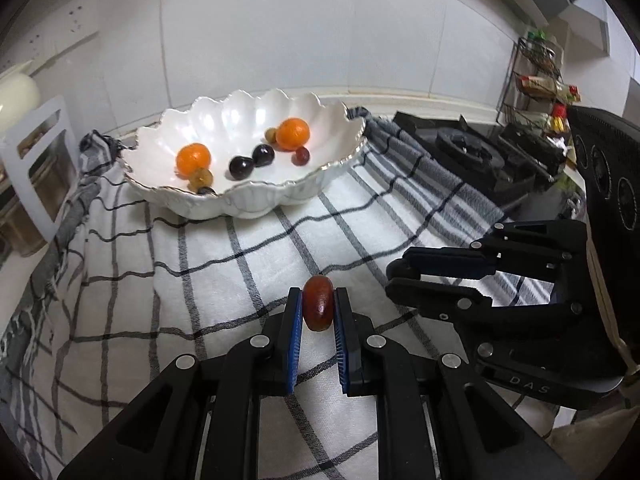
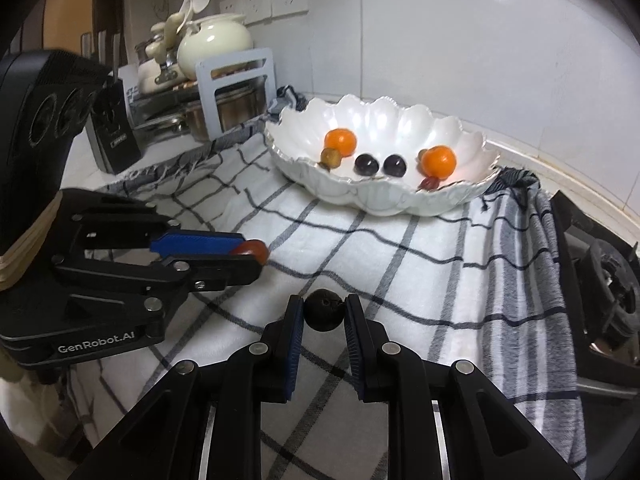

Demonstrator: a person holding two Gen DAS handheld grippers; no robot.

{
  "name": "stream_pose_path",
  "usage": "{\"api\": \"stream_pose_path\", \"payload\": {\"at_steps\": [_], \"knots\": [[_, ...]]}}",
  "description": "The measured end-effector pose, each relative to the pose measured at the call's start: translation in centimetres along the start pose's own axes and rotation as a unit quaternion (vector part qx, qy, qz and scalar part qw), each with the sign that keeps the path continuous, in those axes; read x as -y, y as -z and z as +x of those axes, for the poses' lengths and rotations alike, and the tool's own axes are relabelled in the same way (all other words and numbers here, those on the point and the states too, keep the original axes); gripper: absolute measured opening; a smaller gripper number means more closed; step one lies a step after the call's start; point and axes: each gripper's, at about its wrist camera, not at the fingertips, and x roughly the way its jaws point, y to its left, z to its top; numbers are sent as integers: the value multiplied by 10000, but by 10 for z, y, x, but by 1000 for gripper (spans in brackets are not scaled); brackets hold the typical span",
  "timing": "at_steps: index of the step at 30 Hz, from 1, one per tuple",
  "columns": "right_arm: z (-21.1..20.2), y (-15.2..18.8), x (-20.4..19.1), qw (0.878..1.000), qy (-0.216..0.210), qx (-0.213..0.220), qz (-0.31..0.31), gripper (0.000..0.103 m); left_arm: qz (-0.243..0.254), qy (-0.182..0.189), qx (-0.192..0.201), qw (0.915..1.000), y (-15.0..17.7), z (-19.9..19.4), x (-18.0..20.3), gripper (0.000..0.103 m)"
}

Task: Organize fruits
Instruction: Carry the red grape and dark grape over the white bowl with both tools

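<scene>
My left gripper [image 1: 317, 300] is shut on a small reddish-brown fruit [image 1: 317, 307], held above the checked cloth [image 1: 200, 272]; the right wrist view shows that fruit [image 2: 253, 251] at the left gripper's tips [image 2: 250, 258]. My right gripper [image 2: 324, 312] is shut on a dark, rough round fruit [image 2: 324, 314]; in the left wrist view it [image 1: 394, 278] comes in from the right. Farther back stands a white scalloped bowl [image 1: 224, 120] [image 2: 376, 116] holding two oranges [image 1: 193, 159] [image 1: 293, 134], two dark grapes [image 1: 241, 167] [image 1: 263, 155] and some smaller fruits.
A black gas stove [image 1: 476, 152] [image 2: 608, 280] borders the cloth on the right. A white rack with metal pots [image 2: 236, 92] and a cream teapot [image 2: 214, 42] stand left of the bowl. A wire spice rack [image 1: 536, 80] sits at the far right.
</scene>
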Motion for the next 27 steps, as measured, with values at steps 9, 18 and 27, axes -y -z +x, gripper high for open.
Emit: {"api": "stream_pose_path", "payload": {"at_steps": [9, 18, 27], "knots": [[-24, -13, 5, 9992, 131, 374, 19, 22, -251, -209, 392, 9987, -13, -23, 4, 16], [-48, -31, 9, 9963, 285, 814, -35, 22, -417, -371, 774, 9954, -31, -44, 4, 16], [-58, -56, 15, 9918, 466, 1189, -51, 22, -521, -581, 1090, 9910, -52, -57, -1, 16]]}}
